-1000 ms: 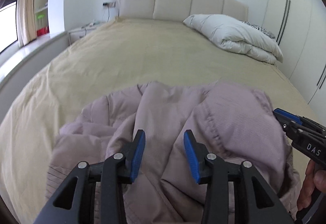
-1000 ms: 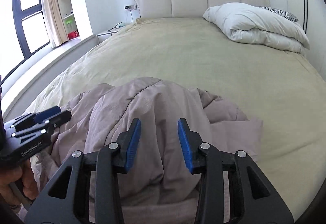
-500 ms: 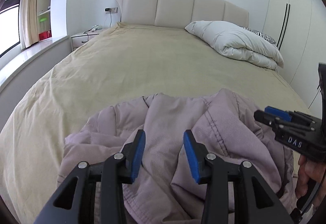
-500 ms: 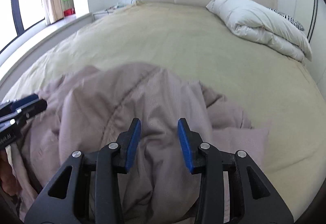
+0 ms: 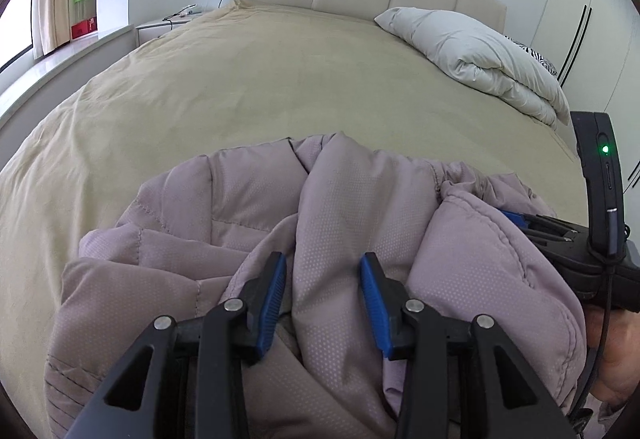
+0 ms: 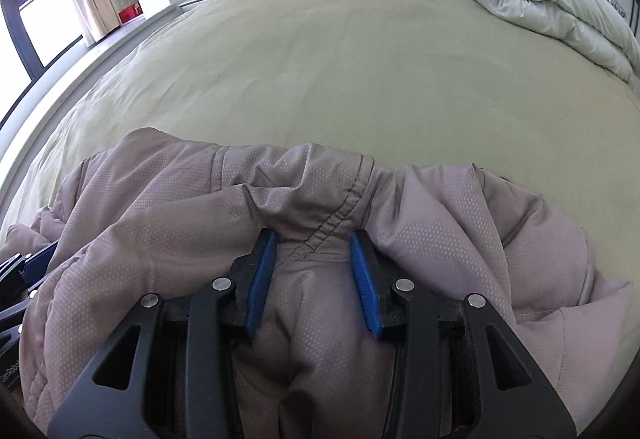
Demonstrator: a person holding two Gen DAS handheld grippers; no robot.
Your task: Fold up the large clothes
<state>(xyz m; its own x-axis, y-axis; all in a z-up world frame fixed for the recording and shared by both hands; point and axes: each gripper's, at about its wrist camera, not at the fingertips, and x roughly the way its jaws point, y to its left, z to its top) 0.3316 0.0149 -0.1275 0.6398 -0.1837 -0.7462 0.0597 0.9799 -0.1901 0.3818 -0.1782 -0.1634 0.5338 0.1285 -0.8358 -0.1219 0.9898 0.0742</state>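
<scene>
A mauve padded jacket (image 5: 248, 207) lies crumpled on the near part of the bed (image 5: 260, 79), on the beige cover. The left gripper (image 5: 323, 291) is low over it; its jaws stand partly apart with a ridge of cloth rising between them, and I cannot tell if the pads press it. The right gripper (image 6: 313, 275) has a stitched fold bunched between its blue pads, which touch it on both sides.
</scene>
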